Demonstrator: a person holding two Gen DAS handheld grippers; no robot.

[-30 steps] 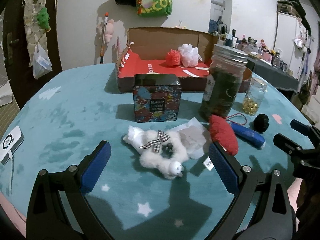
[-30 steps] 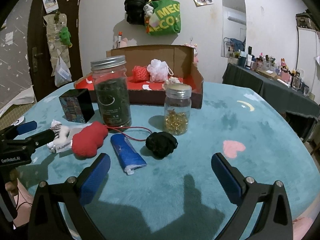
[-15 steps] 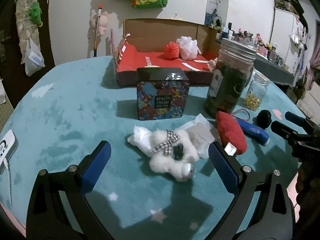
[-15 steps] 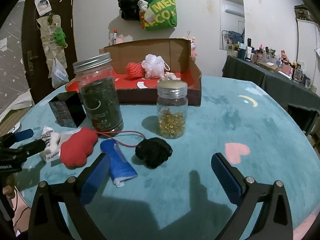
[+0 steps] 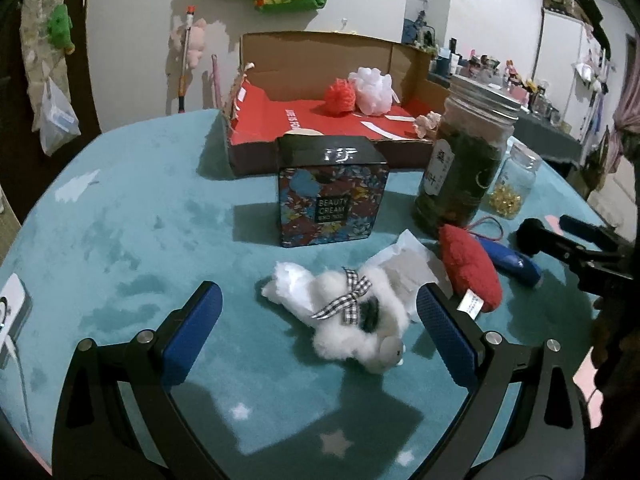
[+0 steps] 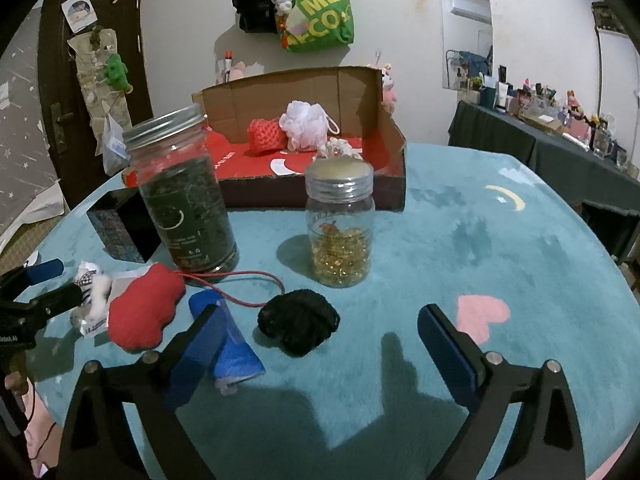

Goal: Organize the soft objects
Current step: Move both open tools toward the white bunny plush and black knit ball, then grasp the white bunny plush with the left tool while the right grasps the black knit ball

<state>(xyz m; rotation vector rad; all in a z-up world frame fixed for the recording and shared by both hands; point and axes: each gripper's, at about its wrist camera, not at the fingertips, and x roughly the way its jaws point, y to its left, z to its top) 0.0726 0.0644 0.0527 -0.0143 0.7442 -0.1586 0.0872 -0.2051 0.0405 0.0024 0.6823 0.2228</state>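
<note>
a: left gripper (image 5: 318, 322), lower centre of its frame, jaws wide apart and touching nothing. the white plush toy (image 5: 352, 316) lies between the pads on the teal table cover (image 5: 120, 240), so i judge this a line-up for a grab.

b: right gripper (image 6: 320, 344)? its jaws have just been closing a little, yet stand wide apart. the black soft ball (image 6: 298, 320) sits between them, untouched; the left pad overlaps the blue roll (image 6: 232, 344) in the picture.

a: mid frame: red plush (image 6: 142, 316) just left of the roll, its cord trailing to the tall jar (image 6: 184, 192). small jar (image 6: 340, 232) behind the ball. hard items, presumably to stay put.

b: upper centre: cardboard box (image 6: 384, 128) already holds a red puff (image 6: 266, 136) and a white puff (image 6: 306, 124), likely the sorting spot.

a: unclear: a pale frilly thing at the box's front rim, half hidden by the small jar's lid. the patterned tin (image 5: 332, 196) blocks part of the box front in the left view.
</note>
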